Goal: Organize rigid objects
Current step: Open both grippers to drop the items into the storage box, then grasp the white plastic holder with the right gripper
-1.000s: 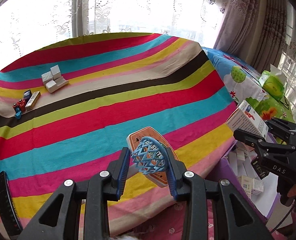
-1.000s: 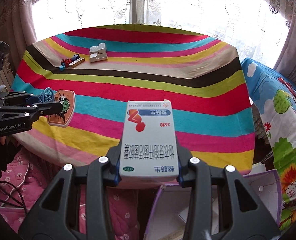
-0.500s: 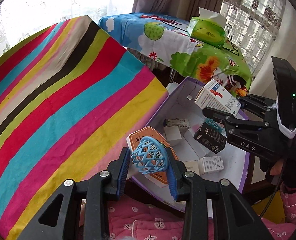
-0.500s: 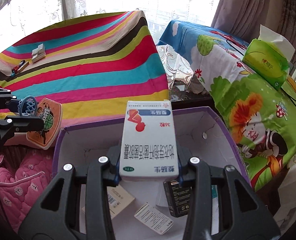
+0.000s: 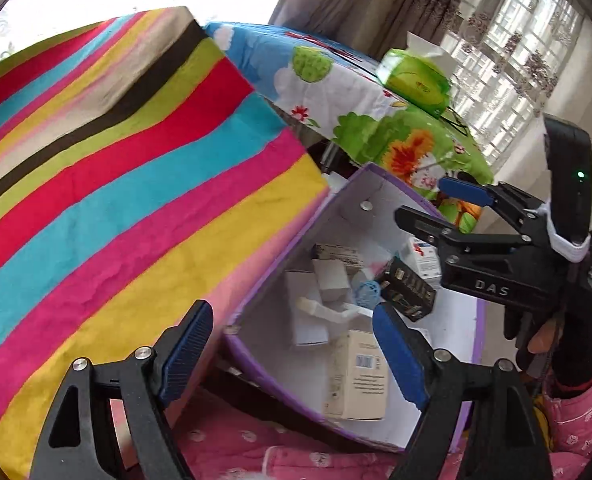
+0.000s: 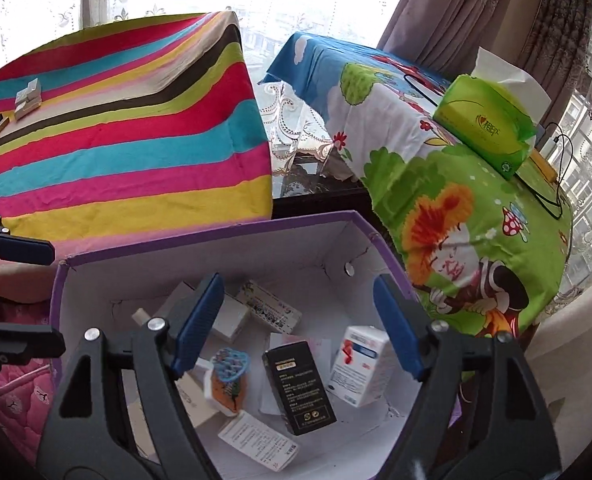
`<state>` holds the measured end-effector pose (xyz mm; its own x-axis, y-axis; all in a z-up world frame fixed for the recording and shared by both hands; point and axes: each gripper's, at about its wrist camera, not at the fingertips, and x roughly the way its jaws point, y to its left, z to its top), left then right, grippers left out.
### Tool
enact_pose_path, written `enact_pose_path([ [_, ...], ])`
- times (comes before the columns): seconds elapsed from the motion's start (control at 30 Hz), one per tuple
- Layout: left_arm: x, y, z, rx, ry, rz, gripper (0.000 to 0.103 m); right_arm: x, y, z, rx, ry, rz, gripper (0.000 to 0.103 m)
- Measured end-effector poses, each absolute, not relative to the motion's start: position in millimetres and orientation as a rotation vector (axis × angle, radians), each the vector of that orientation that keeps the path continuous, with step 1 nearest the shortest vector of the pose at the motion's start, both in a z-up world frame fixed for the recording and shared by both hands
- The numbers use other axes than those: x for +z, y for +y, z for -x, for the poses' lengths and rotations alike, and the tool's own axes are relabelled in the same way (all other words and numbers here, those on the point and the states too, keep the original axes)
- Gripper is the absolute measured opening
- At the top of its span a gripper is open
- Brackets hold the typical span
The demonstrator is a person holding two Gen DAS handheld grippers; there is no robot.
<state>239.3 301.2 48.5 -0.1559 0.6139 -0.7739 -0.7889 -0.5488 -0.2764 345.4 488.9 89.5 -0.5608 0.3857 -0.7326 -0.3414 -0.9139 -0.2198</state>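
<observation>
Both grippers have let go since the earlier frames: the basketball-hoop toy point(image 6: 228, 376) that the left gripper point(image 5: 292, 344) carried and the white medicine box point(image 6: 357, 364) that the right gripper point(image 6: 297, 320) carried now lie inside the purple-rimmed box point(image 6: 200, 236). Jaws on both are opening, spread wide with nothing between the pads. In the right wrist view the box fills the lower middle of the frame, white inside, with a round stud on its far wall. On its floor, the toy lies at lower left, its blue net above the orange backboard; a black carton point(image 6: 299, 386) stands tilted at the centre; the white medicine box with red and blue print leans just right of it, near the right wall. A long white printed carton point(image 6: 268, 308) lies toward the far wall, another white carton point(image 6: 258, 442) at the bottom centre, and more pale boxes sit partly hidden behind the left finger. At the upper left of that frame, on the striped table point(image 6: 136, 128), small white blocks point(image 6: 28, 98) and a few toys remain well apart from the box. A green tissue pack point(image 6: 491, 128) sits on the floral cloth at upper right.
</observation>
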Motion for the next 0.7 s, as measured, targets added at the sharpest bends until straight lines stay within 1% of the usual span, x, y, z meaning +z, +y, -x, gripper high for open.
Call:
enact_pose_path([
  [0.13, 39, 222, -171, 2.226, 0.186, 1.189, 0.083, 88, 430, -291, 2.623, -0.149, 1.225, 0.08],
  [0.2, 34, 175, -139, 2.4, 0.113, 1.226, 0.083, 84, 396, -261, 2.708, -0.179, 1.265, 0.08],
  [0.27, 31, 126, -108, 2.576, 0.049, 1.252, 0.083, 77, 358, -229, 2.803, -0.195, 1.318, 0.08],
  [0.4, 22, 49, -61, 2.851, 0.01, 1.302, 0.083, 56, 287, -155, 2.928, -0.207, 1.42, 0.081],
  [0.57, 10, -14, -37, 3.001, -0.075, 1.358, 0.083, 39, 205, -61, 3.026, -0.21, 1.491, 0.081],
  [0.67, 3, -32, -39, 2.965, -0.243, 1.417, 0.083, 41, 159, -11, 3.104, -0.219, 1.489, 0.081],
  [0.7, 2, -34, -40, 2.962, -0.266, 1.413, 0.084, 42, 143, 3, 3.132, -0.242, 1.477, 0.081],
])
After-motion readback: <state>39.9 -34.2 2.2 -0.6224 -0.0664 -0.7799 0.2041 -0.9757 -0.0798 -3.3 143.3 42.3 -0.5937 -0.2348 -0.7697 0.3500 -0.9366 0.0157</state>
